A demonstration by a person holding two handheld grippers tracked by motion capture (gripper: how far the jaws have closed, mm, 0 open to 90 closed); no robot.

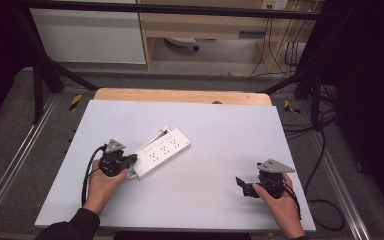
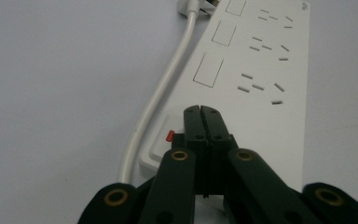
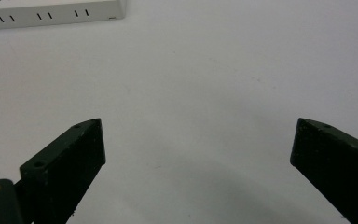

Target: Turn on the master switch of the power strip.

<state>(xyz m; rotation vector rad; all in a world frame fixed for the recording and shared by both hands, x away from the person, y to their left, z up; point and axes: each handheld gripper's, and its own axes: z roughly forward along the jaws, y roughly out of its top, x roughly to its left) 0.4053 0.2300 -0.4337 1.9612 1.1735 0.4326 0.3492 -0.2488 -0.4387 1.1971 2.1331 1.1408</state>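
Power strip: the white power strip [image 1: 162, 151] lies flat on the table [image 1: 220, 135], left of centre, its long axis running from about 8 o'clock to 2 o'clock in the high view.
Cord: its white cord [image 2: 161, 100] runs along the strip's side towards the far end.
Switch: a rocker switch with a red mark [image 2: 169, 136] sits at the strip's near end, just beside the left jaw tips.
Left gripper: the left gripper [image 2: 200, 112] has its jaws pressed together with nothing between them, tips over the strip's near end; I can't tell if they touch it.
Right gripper: the right gripper [image 3: 196, 149] hangs over bare table at about 4 o'clock, jaws spread wide, well apart from the strip.
Risk: if the closed tips are meant for the switch, a push could slide the unheld strip away or skid off the rocker.
Cause: nothing steadies the strip, and the right gripper is too far off to brace it.
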